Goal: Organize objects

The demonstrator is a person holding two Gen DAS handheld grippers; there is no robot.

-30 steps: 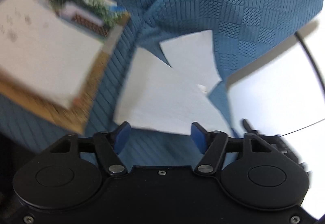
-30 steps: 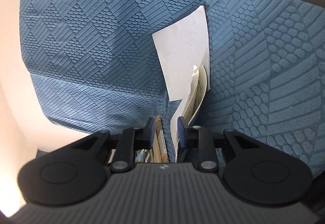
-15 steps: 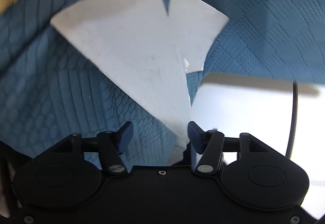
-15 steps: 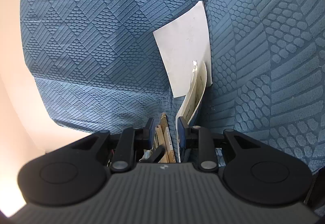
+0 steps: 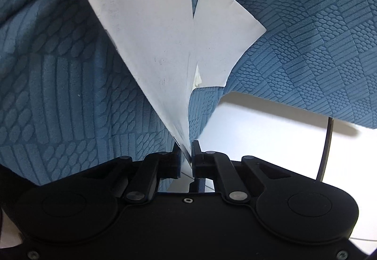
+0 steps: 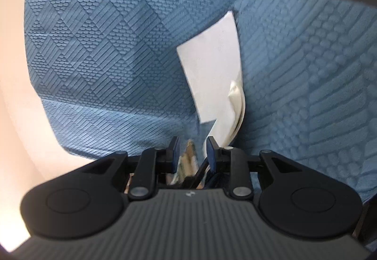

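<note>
- White open booklet [image 5: 150, 43], stiff pages fanned apart: it lies in the crease of a blue textured upholstered seat [image 5: 59, 76], one leaf resting toward each side; the same booklet appears in the right wrist view [image 6: 212, 71] with cream inner pages curling at its lower edge.
- Left hand-held gripper [image 5: 186, 156]: its jaws have just been closing and now stand almost together, pinching the lower corner of the booklet's near leaf.
- Right hand-held gripper [image 6: 192, 154]: jaws part-way apart, with the edges of a stack of brown-and-printed cards or thin books [image 6: 188, 158] between them; whether the pads press on that stack cannot be told, as this view is blurred.
- Risk, grip: the hold is on a single corner, so a lift probably bends or tears that leaf, or lets it slide out of the pads.
- Risk, contents: the far leaf and the cream inner pages hang free; a quick pull likely flops the booklet open wider or snags it in the seat crease.
- Risk, collision: both hand-held grippers work close to the same booklet; a move by either may knock the other's load.
- Pale floor [image 5: 271, 132] and a thin dark cable [image 5: 326, 149] lie beyond the seat edge, where a dropped booklet would probably land.
</note>
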